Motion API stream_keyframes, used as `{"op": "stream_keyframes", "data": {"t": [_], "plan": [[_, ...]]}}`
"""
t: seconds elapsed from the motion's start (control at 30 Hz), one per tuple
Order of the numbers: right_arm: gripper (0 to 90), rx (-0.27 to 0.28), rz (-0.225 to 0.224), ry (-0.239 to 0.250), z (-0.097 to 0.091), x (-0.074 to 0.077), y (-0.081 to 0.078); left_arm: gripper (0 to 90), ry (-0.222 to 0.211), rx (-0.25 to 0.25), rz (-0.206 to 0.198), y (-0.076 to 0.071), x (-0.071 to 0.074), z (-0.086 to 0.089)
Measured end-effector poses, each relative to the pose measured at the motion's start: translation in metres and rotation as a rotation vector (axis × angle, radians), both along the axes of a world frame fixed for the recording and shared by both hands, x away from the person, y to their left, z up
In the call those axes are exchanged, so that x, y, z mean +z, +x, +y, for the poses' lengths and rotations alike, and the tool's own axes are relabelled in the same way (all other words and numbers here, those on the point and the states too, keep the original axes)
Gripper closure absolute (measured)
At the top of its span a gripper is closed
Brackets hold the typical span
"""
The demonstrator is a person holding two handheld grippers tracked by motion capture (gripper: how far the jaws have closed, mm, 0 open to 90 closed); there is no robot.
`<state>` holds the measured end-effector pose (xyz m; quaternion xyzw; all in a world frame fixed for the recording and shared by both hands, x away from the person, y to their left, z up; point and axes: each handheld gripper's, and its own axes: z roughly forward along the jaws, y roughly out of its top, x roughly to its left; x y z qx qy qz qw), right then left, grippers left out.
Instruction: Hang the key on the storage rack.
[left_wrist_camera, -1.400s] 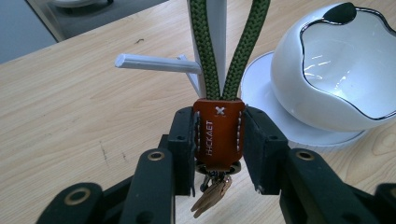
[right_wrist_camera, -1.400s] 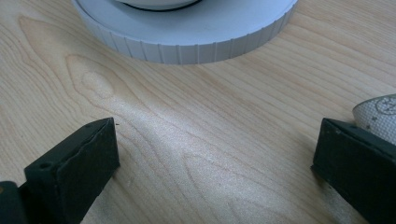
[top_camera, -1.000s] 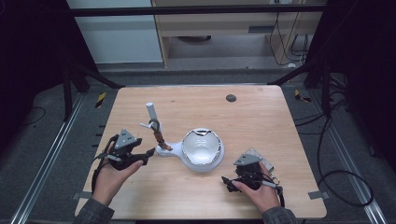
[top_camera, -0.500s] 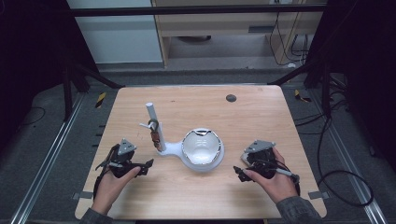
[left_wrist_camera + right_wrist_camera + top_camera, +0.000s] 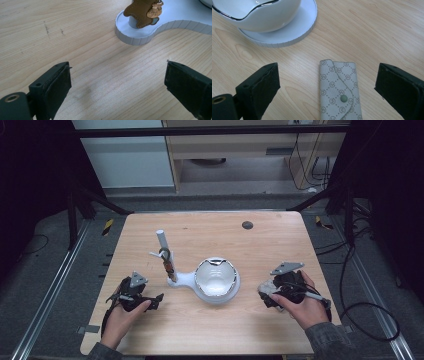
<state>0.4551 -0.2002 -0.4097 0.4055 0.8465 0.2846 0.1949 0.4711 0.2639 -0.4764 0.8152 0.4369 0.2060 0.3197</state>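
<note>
partly seen things at the table

the patterned key case [image 5: 340, 92] runs off the near edge of the right gripper view, and from above the right gripper [image 5: 272, 295] hides most of it. the brown charm [image 5: 142, 11] on the white stand [image 5: 150, 32] is cut off at the top of the left gripper view.

One stand [image 5: 186, 279], one bowl [image 5: 215, 277], one pouch [image 5: 340, 91]

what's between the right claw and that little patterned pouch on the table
Nothing visible. In the right gripper view the pouch lies flat on bare table between the open jaws of the right claw, pads apart from it. The white bowl sits beyond, clear of the pouch.
</note>
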Motion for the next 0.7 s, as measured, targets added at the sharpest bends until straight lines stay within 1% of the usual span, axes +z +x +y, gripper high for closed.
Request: {"op": "stream_keyframes", "data": {"t": [0.1,0.2,0.3,0.47,0.57,0.7], "plan": [[5.4,-0.004,0.005,-0.002,-0.004,0.001,0.0,6.3,-0.001,0.003,0.007,0.001,-0.003,0.0],[5.6,-0.013,-0.001,-0.007,-0.011,0.004,0.002,6.3,0.012,-0.001,0.018,0.001,-0.006,-0.001],[5.4,-0.035,-0.006,0.006,-0.019,0.009,0.003,6.3,0.019,0.004,0.021,0.001,-0.008,0.0],[5.5,-0.058,-0.002,0.007,-0.031,0.015,0.006,6.2,0.02,0.014,0.029,0.003,-0.011,0.003],[5.4,-0.068,0.016,0.005,-0.037,0.015,0.008,6.0,0.014,0.023,0.032,0.004,-0.014,0.005],[5.5,-0.08,0.044,0.0,-0.042,0.009,0.012,5.7,0.014,0.028,0.04,0.006,-0.019,0.007]]}}
